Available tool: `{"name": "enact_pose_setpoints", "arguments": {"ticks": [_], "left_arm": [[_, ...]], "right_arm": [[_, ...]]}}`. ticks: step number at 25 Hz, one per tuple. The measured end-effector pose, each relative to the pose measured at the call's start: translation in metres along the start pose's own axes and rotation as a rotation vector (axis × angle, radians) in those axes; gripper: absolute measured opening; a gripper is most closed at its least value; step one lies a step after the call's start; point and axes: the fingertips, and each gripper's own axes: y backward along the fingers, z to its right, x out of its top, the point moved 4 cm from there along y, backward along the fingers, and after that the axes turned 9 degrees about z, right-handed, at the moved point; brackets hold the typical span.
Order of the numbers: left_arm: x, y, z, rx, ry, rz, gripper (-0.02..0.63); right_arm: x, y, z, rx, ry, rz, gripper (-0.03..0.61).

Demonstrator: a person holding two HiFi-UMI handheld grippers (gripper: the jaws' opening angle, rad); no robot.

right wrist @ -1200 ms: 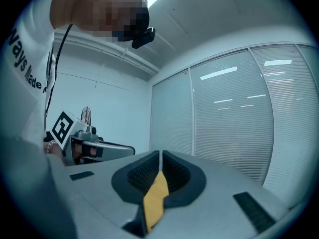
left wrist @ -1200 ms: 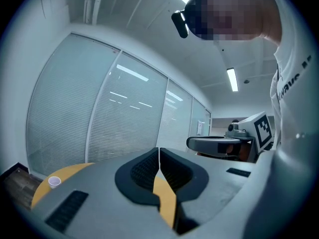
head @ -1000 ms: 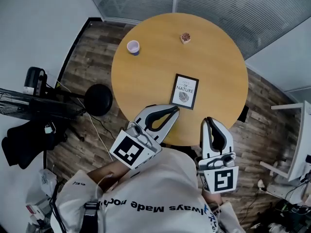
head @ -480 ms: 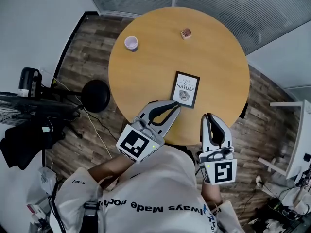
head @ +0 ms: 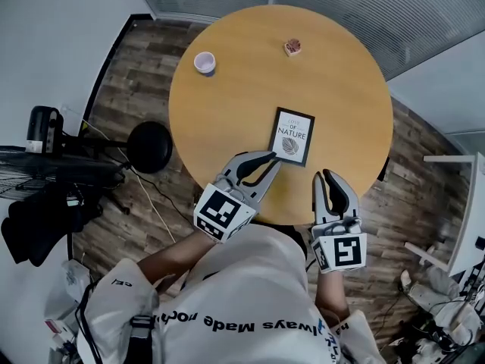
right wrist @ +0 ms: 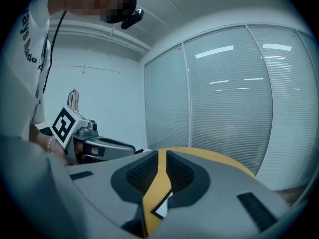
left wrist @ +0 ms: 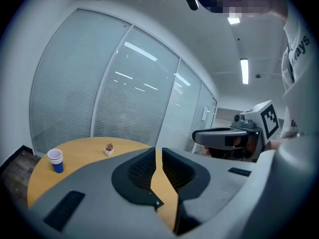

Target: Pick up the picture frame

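Black rectangular picture frame (head: 292, 136) lies flat on round wooden table (head: 242, 89); its finer print is illegible. Left tool (head: 271, 158), pressed together, points at the frame's near corner. Right tool (head: 327, 174), likewise closed, is over the table's rim.

The left gripper (head: 273, 163) and the right gripper (head: 326, 176) are built alike: smooth light-grey shells taper into two curved fingers (head: 244, 163), lined on the inside with black ribbed pads (left wrist: 139, 171). At the rear of each sits a white cube (head: 223, 212) printed with black square markers. Behind the tongs the person wears a white shirt (head: 250, 287) with black lettering (head: 250, 324) across it. A black strap (head: 141, 334) with a buckle runs down on the left gripper's side. A black camera (right wrist: 127, 11) with a thin cable (right wrist: 50, 68) is worn on the head.
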Motion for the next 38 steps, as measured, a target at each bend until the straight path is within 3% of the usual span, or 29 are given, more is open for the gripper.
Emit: {"name": "enact_pose_setpoints", "arguments": {"ticks": [4, 11, 22, 25, 27, 38], "left_arm": [[-0.015, -0.006, -0.007, -0.007, 0.034, -0.024, 0.034], [-0.043, -0.021, -0.017, -0.006, 0.027, -0.08, 0.034], [-0.112, -0.049, -0.043, 0.013, 0.07, -0.204, 0.034], [-0.129, -0.058, -0.049, 0.022, 0.087, -0.23, 0.043], [-0.14, -0.063, -0.054, 0.032, 0.096, -0.247, 0.084], [-0.195, -0.08, -0.077, 0.074, 0.119, -0.337, 0.084]], "right_arm": [[-0.021, -0.006, 0.004, 0.004, -0.009, -0.04, 0.046], [-0.061, -0.015, 0.017, -0.011, -0.059, -0.101, 0.061], [-0.13, -0.038, 0.041, -0.04, -0.058, -0.202, 0.072], [-0.152, -0.045, 0.048, -0.042, -0.057, -0.237, 0.074], [-0.166, -0.049, 0.051, -0.041, -0.056, -0.257, 0.074], [-0.226, -0.068, 0.069, -0.057, -0.064, -0.349, 0.074]]}}
